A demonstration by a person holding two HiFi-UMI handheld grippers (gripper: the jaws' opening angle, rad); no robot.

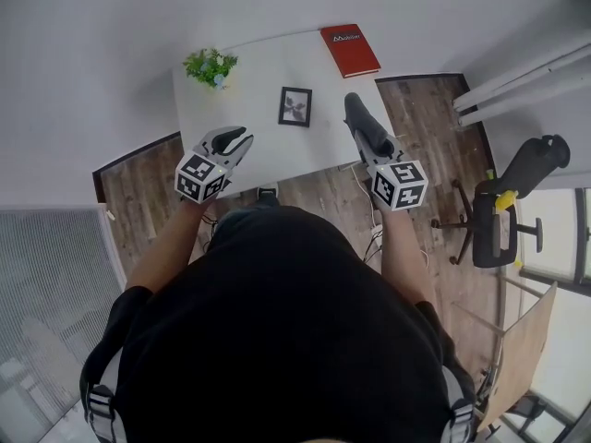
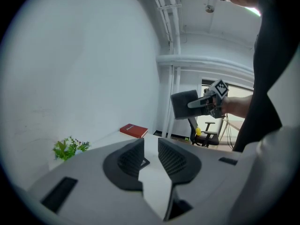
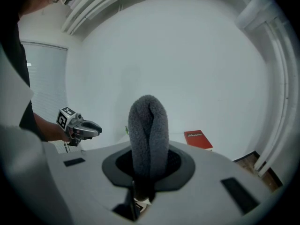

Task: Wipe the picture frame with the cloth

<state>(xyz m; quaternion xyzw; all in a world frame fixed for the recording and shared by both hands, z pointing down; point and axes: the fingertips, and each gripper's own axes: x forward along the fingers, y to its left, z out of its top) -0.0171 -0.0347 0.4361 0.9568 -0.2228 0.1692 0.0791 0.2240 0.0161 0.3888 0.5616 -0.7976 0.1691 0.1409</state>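
Observation:
A small black picture frame [image 1: 295, 106] lies flat in the middle of the white table [image 1: 254, 67]. My right gripper [image 1: 356, 111] hovers just right of it, shut on a folded grey fleece cloth [image 1: 366, 125]. In the right gripper view the cloth [image 3: 148, 132] stands up in a loop between the jaws and hides them. My left gripper [image 1: 242, 137] hangs over the table's near left edge, left of the frame. Its jaws stand a little apart with nothing between them, as the left gripper view [image 2: 150, 157] shows. From there the cloth [image 2: 184, 104] appears held in the air.
A red book [image 1: 350, 50] lies at the table's far right corner and a small green plant [image 1: 211, 65] at its far left. A black office chair [image 1: 503, 212] stands on the wood floor to the right. The white wall runs behind the table.

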